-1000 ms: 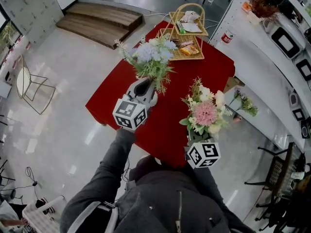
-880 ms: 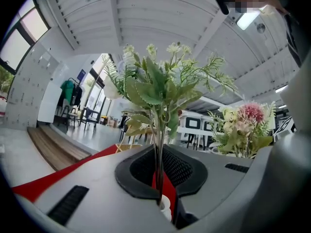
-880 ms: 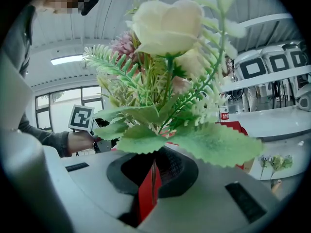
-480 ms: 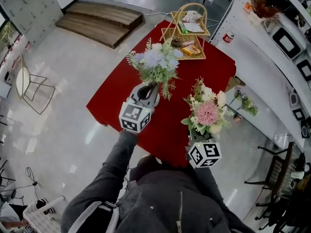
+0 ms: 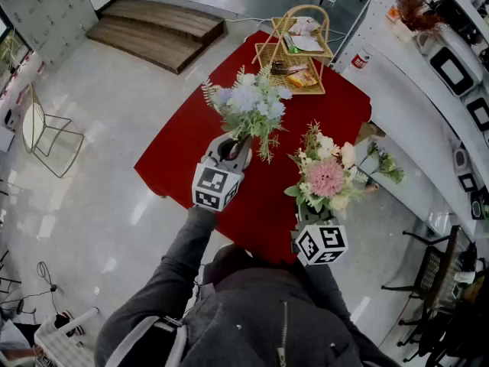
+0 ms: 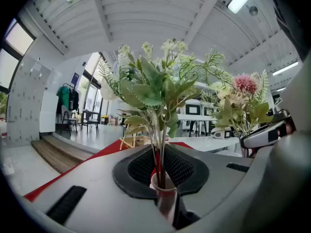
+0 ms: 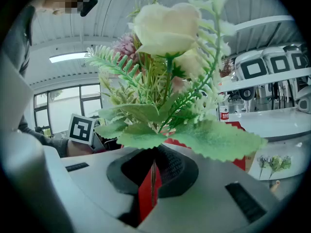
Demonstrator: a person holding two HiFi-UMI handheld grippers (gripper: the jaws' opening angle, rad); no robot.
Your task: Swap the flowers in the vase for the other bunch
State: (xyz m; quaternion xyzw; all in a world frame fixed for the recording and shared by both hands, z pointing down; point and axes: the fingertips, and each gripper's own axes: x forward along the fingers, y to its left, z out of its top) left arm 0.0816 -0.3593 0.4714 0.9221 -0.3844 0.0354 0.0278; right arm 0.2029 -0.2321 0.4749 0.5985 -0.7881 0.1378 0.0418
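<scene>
Against a second ago, the left hand-held gripper [image 5: 228, 151] and its blue-and-white bunch [image 5: 252, 104] sit lower and a little further right over the red surface [image 5: 179, 155]. The right hand-held gripper [image 5: 309, 219] and the pink bunch [image 5: 325, 176] are just where they were.

The blue-and-white bunch stands upright, its long axis vertical, blooms up and stems down. In the left gripper view we see the stems drop straight into the narrow neck of a small vase [image 6: 165, 198] that stands between the jaws. The pink bunch is upright too, near the surface's near right edge, to the right of the other bunch and apart from it.

The left hand-held gripper's jaws have just been opening. They stand a little apart, with the vase neck and the stems between them and a dark gap showing to the right of the neck. The right hand-held gripper's jaws are closed tight on a thin stem of the pink bunch, and its leaves spread just above them. A wicker rack [image 5: 294, 52] stands at the far end of the surface.
</scene>
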